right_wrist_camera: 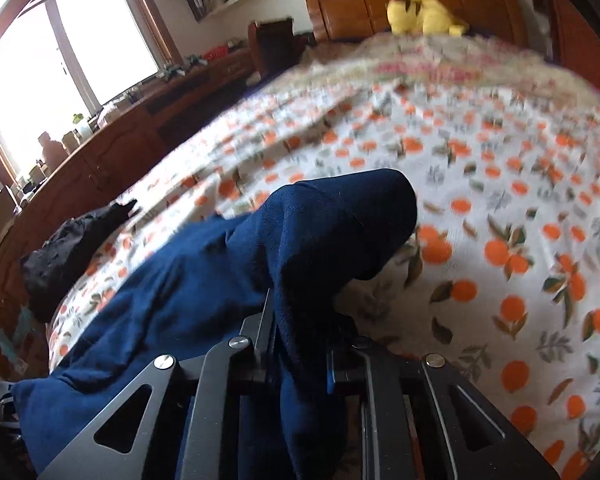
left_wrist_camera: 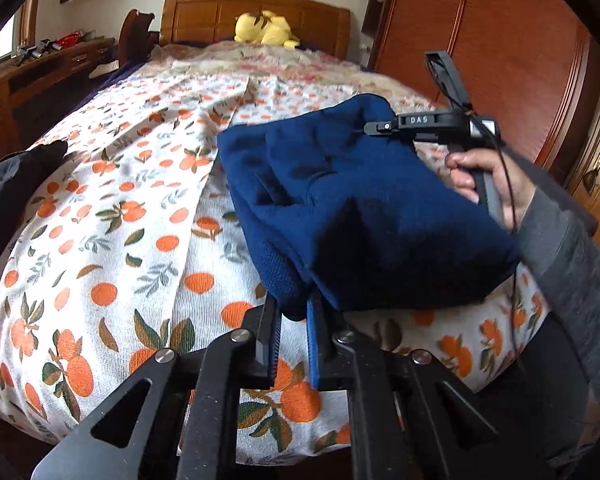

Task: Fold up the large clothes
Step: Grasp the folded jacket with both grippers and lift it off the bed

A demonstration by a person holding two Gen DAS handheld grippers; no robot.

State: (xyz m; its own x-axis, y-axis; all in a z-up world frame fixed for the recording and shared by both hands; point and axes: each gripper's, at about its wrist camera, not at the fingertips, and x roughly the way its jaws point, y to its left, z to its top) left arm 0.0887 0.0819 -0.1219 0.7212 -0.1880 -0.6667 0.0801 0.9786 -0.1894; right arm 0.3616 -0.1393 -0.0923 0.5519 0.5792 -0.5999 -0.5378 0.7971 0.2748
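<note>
1. Left hand-held gripper (left_wrist_camera: 296,316) is pinching the near edge of the navy blue knitted garment (left_wrist_camera: 360,200), its two fingers drawn together on a bunched corner of the fabric just above the bed.
2. Right hand-held gripper (right_wrist_camera: 300,344) is also clamping the same navy blue garment (right_wrist_camera: 228,272); cloth is draping over and between its fingers, and a hump of fabric is rising ahead of it.
3. In the left wrist view the person's right hand (left_wrist_camera: 488,184) is gripping the handle of the right tool at the far side of the garment, so the two grips are sitting at opposite edges.
4. The garment is lying on the bed's white cover printed with oranges and leaves (left_wrist_camera: 112,216), partly lifted and already bundled into a thick, layered mass rather than spread flat.
5. Judging by those layers, at least one fold seems to be done; the shape is looking loose and uneven, so squaring and a further fold are probably remaining.
6. A black crumpled garment (right_wrist_camera: 72,240) is waiting near the bed's left edge, apparently unfolded.
7. A yellow plush toy (left_wrist_camera: 264,28) is resting by the wooden headboard (left_wrist_camera: 204,12), well apart from the work.
</note>
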